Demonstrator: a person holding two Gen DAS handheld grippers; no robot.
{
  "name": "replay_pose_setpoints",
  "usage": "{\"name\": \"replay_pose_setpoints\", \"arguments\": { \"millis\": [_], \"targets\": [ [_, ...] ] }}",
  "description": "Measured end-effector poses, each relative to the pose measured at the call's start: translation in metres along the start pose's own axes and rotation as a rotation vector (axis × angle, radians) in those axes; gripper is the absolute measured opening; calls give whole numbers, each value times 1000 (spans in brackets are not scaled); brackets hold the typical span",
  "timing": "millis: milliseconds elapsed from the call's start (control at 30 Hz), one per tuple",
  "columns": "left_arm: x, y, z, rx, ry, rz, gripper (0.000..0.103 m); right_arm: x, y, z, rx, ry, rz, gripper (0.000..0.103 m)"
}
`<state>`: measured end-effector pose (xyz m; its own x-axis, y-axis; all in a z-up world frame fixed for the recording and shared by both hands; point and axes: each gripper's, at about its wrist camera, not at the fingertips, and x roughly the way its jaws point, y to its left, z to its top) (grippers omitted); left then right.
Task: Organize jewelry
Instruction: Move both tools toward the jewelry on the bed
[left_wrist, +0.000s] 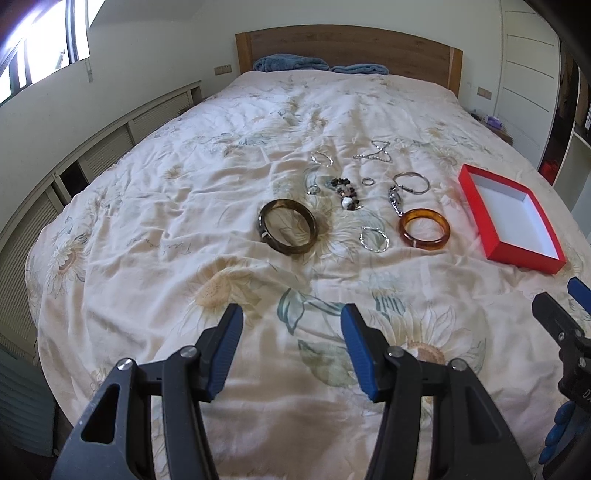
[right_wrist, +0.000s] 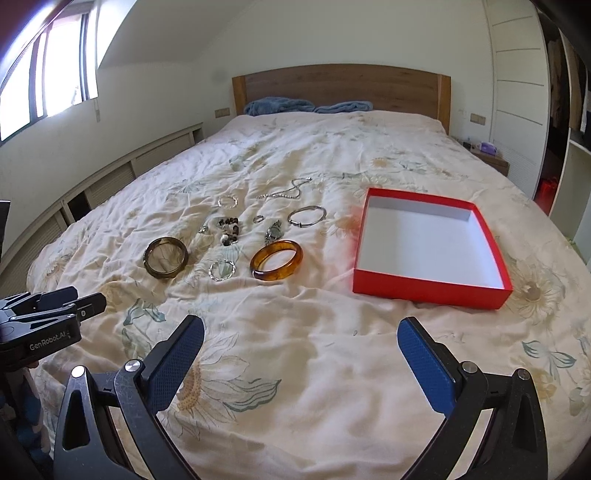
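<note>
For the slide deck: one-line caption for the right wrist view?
Open right gripper hovers over floral bedspread; bangles and chains lie left of empty red box.

A red box (right_wrist: 430, 291) with white inside, an amber bangle (right_wrist: 276, 260) and an olive-brown bangle (right_wrist: 166, 257) lie on cream sunflower-print bedding (right_wrist: 295, 350).

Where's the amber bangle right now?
The amber bangle lies flat on the bedspread just left of the red box, in the near row of jewelry, with a small silver twisted ring on its left.
</note>
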<state>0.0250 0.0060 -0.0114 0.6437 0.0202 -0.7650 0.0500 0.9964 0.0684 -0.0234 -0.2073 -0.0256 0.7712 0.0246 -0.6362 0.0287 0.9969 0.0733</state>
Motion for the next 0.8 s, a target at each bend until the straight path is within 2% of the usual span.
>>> {"name": "replay_pose_setpoints", "arguments": {
  "millis": [533, 700, 800],
  "targets": [
    [38, -14, 14, 27, 61, -28, 53, 33, 9, 3, -56, 88, 9, 103],
    [50, -16, 20, 39, 80, -31, 53, 45, 3, 7, -28, 128, 1, 103],
    [56, -16, 24, 44, 91, -38, 53, 53, 1, 9, -22, 154, 15, 98]
  ]
}}
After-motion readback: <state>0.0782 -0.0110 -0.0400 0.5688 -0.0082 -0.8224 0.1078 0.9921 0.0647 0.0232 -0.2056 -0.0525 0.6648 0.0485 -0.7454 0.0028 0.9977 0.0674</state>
